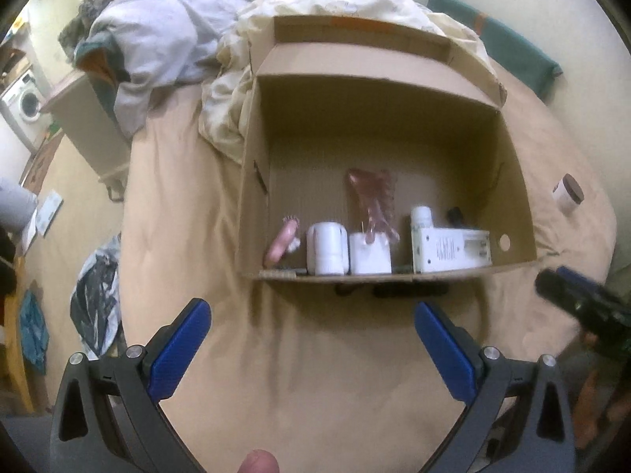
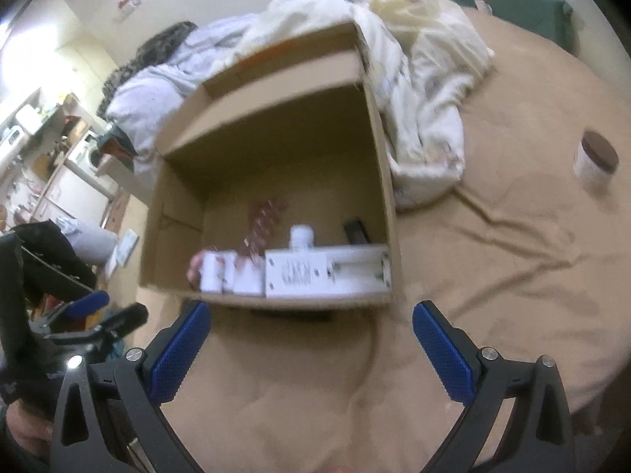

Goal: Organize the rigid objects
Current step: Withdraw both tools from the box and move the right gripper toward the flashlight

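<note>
An open cardboard box (image 1: pixel 256 149) is sitting on a bed covered with a tan sheet (image 1: pixel 315 354), seen from two wrist cameras looking down and forward.

The left gripper (image 1: pixel 311 311) is hovering over the sheet just in front of the box, its blue-padded fingers (image 1: pixel 177 351) standing wide apart and holding nothing. The right gripper (image 2: pixel 309 313) is hanging in much the same place, to the right of the left one, its fingers (image 2: pixel 443 356) also spread wide and empty.

Inside the box, the things are lining up along the near wall: a pink object (image 1: pixel 280 241) at the left, a white cylindrical container (image 1: pixel 327 248), a small white box (image 1: pixel 370 254), and a long white carton (image 1: pixel 451 250) at the right with a white bottle (image 1: pixel 421 216) standing just behind it. A pink translucent item (image 1: pixel 370 197) is lying behind the row, toward the middle of the box floor.

A white jar with a brown lid (image 2: pixel 596 157) is lying on the sheet, well apart from the box on its right. Rumpled pale bedding (image 2: pixel 426 118) is piling up behind and beside the box.
</note>
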`<state>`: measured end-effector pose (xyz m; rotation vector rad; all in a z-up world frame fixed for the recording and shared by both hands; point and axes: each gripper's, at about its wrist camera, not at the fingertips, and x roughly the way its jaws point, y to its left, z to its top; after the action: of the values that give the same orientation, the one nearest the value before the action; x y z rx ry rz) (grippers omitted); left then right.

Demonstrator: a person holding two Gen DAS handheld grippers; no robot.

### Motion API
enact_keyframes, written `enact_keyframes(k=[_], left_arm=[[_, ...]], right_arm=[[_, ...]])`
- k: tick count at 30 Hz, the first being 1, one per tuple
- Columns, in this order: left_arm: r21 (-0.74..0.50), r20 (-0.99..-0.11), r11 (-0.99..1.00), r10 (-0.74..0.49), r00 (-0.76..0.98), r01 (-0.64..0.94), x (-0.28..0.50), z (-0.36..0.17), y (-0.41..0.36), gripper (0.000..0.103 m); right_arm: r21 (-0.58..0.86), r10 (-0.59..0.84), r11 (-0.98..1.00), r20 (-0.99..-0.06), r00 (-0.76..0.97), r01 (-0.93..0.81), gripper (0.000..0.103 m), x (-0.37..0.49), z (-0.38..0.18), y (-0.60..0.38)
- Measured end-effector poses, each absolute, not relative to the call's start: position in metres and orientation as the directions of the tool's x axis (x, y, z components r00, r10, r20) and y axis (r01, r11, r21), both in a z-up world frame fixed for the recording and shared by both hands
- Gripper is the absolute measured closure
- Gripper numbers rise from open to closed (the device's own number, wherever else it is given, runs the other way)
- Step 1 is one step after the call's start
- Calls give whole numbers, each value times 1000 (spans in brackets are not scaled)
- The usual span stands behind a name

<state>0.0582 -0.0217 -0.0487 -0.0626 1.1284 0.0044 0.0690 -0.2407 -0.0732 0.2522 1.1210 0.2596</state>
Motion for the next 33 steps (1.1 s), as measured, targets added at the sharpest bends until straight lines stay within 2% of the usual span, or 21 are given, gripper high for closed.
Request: enact_keyframes(k=[4, 12, 15, 18, 24, 29, 33], left_arm=[[-57, -906, 997, -31, 421, -50, 57, -49, -21, 0], [-77, -908, 995, -45, 418, -60, 57, -47, -19, 0], [-76, -909, 995, -42, 415, -67, 58, -46, -19, 0], [-67, -913, 994, -28, 408, -82, 59, -48, -17, 0], [-73, -914, 986, -6, 405, -151, 61, -45, -2, 0], [-82, -921, 974, 7, 390, -212, 64, -45, 12, 0], [-93, -922, 966, 8, 387, -239, 64, -45, 19, 0]], right_arm=[[377, 362, 926, -863, 353, -28, 0, 61, -91, -244], [318, 288, 947, -902, 322, 41, 0, 55, -107, -249], [366, 338, 930, -886, 317, 33, 0, 56, -110, -249], [318, 281, 947, -893, 351, 52, 0, 54, -109, -252], [286, 232, 945, -929, 290, 159, 0, 62, -135, -260], [205, 182, 976, -954, 238, 77, 0, 75, -153, -224], [195, 190, 981, -949, 252, -6, 0, 82, -159, -183]])
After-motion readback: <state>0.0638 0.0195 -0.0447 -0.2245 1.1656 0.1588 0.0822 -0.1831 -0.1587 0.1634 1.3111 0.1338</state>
